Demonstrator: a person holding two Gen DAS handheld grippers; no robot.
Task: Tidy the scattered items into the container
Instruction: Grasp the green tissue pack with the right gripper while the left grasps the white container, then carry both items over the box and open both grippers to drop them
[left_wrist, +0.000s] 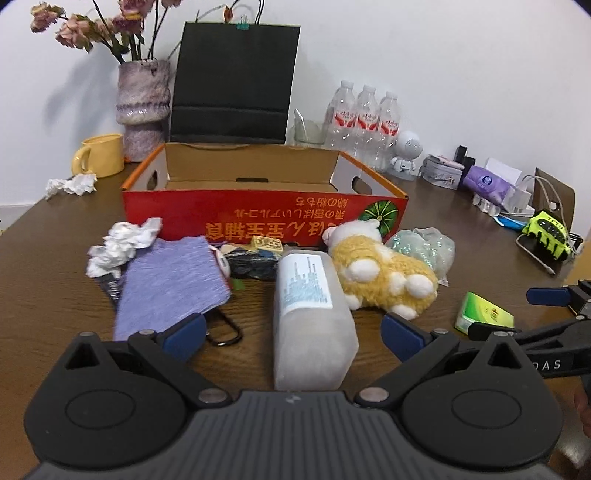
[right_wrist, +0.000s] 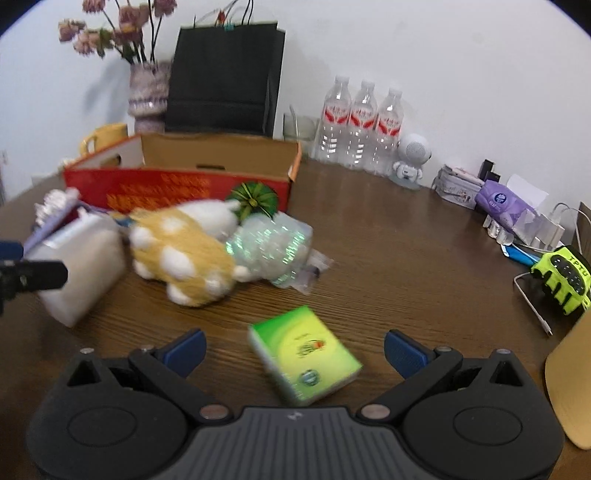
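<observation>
A red cardboard box (left_wrist: 258, 218) (right_wrist: 166, 188) stands open at the table's middle. Before it lie a frosted plastic bottle (left_wrist: 314, 314) (right_wrist: 79, 266), a yellow and white plush toy (left_wrist: 384, 273) (right_wrist: 184, 251), a purple cloth (left_wrist: 170, 284), crumpled paper (left_wrist: 118, 243), a shiny plastic bag (left_wrist: 424, 247) (right_wrist: 273, 247) and a green packet (left_wrist: 484, 314) (right_wrist: 306, 354). My left gripper (left_wrist: 293, 334) is open, its pads on either side of the bottle without touching it. My right gripper (right_wrist: 293, 349) (left_wrist: 546, 295) is open around the green packet, pads apart from it.
At the back stand a vase with flowers (left_wrist: 144, 107), a black paper bag (left_wrist: 236, 81), a yellow mug (left_wrist: 99, 155), three water bottles (left_wrist: 364, 118) and a small white robot figure (left_wrist: 406, 151). Tissue packs, cables and a neon glove (left_wrist: 546, 232) crowd the right edge. A carabiner (left_wrist: 225, 332) lies by the cloth.
</observation>
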